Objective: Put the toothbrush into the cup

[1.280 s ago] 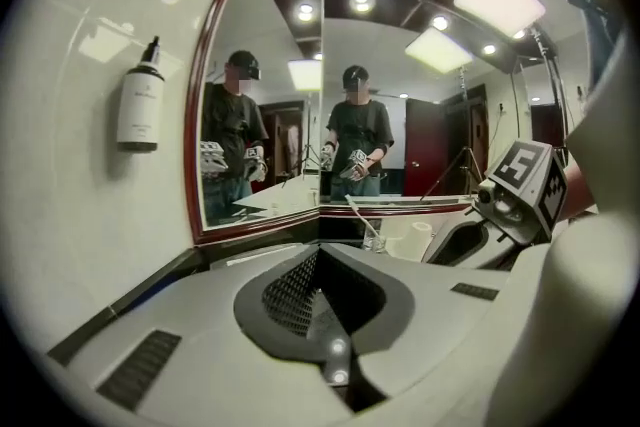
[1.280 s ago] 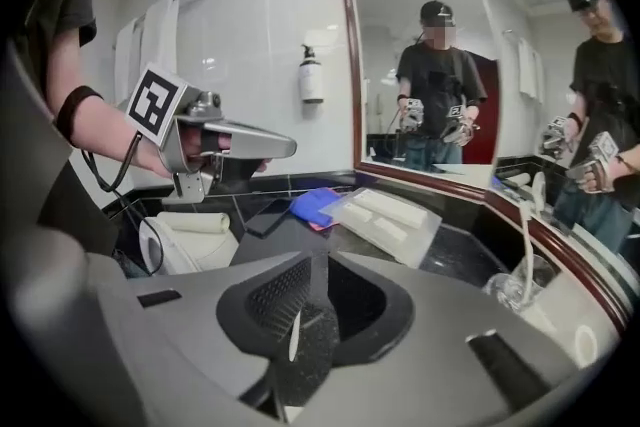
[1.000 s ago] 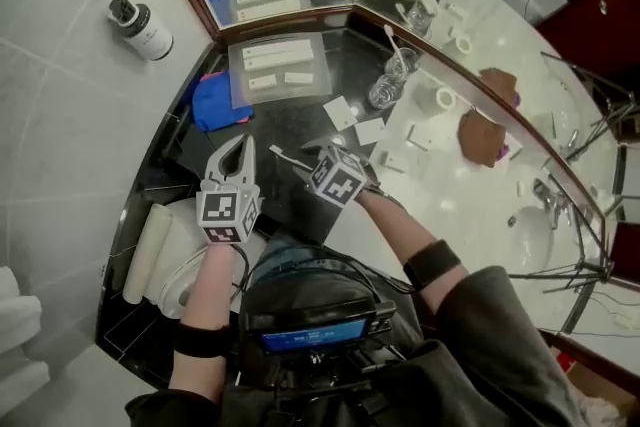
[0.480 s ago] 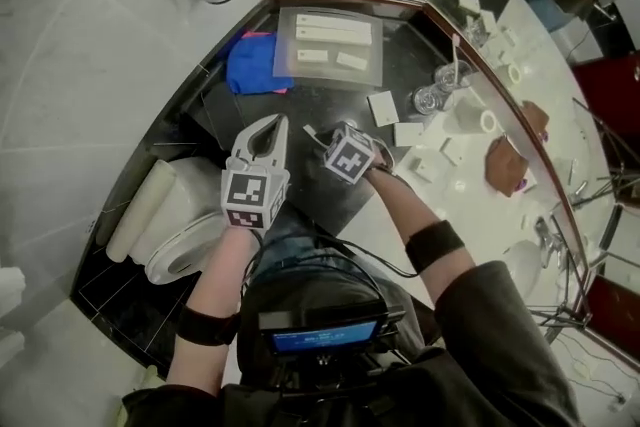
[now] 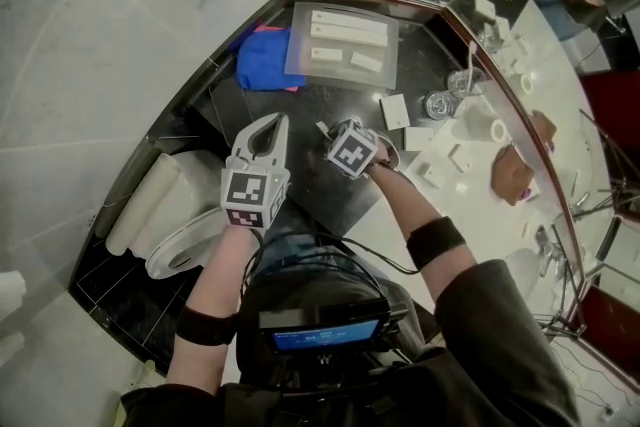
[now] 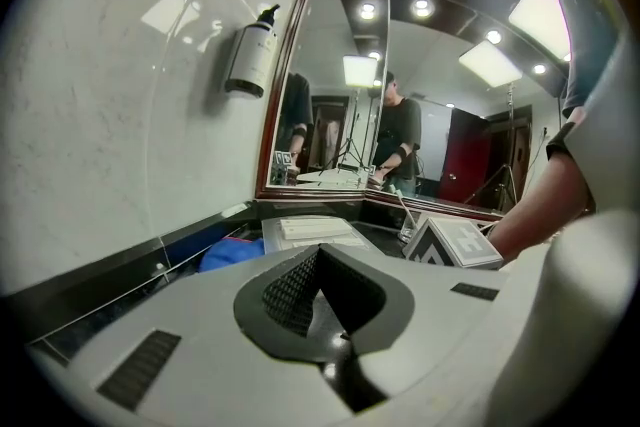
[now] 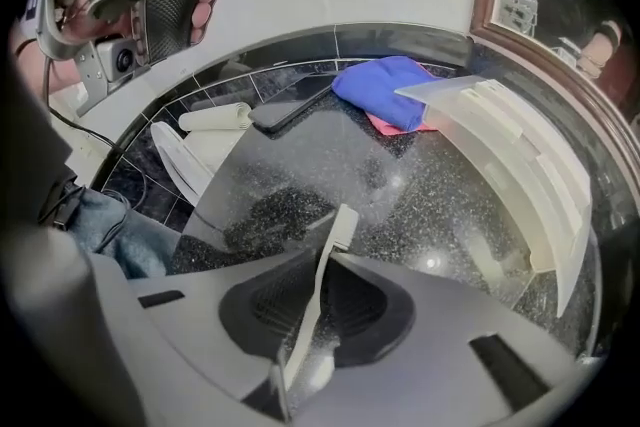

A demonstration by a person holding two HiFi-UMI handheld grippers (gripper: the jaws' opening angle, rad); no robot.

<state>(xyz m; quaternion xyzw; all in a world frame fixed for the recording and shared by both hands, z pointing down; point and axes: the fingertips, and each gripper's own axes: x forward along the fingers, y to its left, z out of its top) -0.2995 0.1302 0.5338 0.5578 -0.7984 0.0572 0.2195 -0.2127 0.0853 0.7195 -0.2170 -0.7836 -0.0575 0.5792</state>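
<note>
One toothbrush (image 7: 342, 227) lies between the jaws of the right gripper (image 7: 326, 263), which have just been closing and now look clamped on its neck. The head pokes out just past the tips and the handle runs back through the hollow. It rests low on the black counter (image 7: 430, 185).

My judgement is that the grip sits near one end, so the long handle may swing. Lift straight up first, check that it does not pivot, then carry it.

The cup (image 5: 437, 104) stands well apart, off to this gripper's right by the mirror. Tip the brush upright above the rim, lower it in and only then release.

Beside it on the left, the left gripper (image 6: 318, 255) has its jaws together on nothing and could steady the cup.
</note>
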